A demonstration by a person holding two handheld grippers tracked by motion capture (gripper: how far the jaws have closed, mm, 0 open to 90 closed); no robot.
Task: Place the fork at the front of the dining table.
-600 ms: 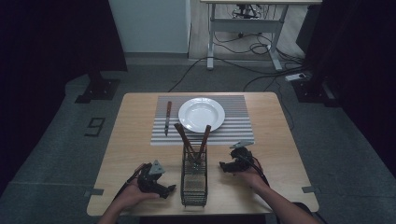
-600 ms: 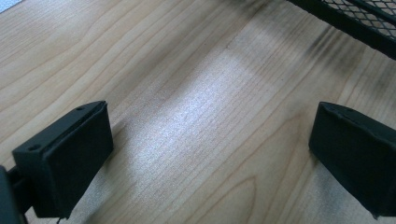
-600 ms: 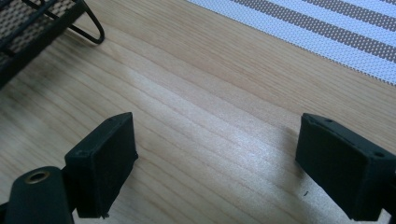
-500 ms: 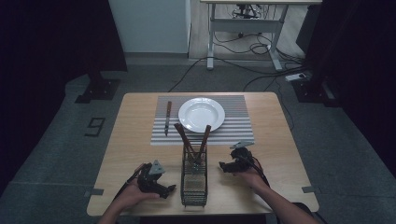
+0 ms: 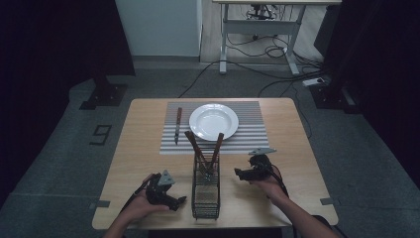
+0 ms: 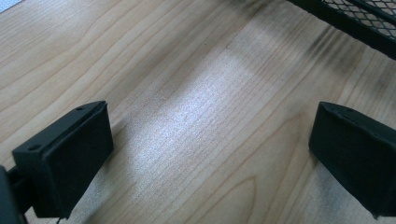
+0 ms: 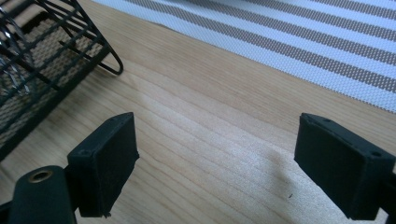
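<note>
1. The left gripper (image 5: 179,201) rests low at about 7 o'clock on the table (image 5: 138,148), jaws spread wide over bare wood and holding nothing. It points toward the wire caddy (image 5: 205,191) just to its right. In the left gripper view a corner of the black mesh (image 6: 369,23) shows at 1 o'clock, so this hand looks ready to steady the caddy or draw from it.
2. A knife (image 5: 178,125) lies at about 11 o'clock on the striped placemat (image 5: 247,129), just left of the white plate (image 5: 213,121). It looks set as one side of a place setting.
3. The caddy stands at 6 o'clock, between the two grippers. Two brown-handled utensils (image 5: 203,148) lean apart in it, handles up, which makes them easy to pinch. They seem the pieces yet to be laid out.
4. The right gripper (image 5: 238,173) waits at about 5 o'clock, aimed at the caddy with jaws wide and empty. In the right gripper view the caddy (image 7: 42,70) sits at 10 o'clock and the placemat (image 7: 303,42) at 1 o'clock.
</note>
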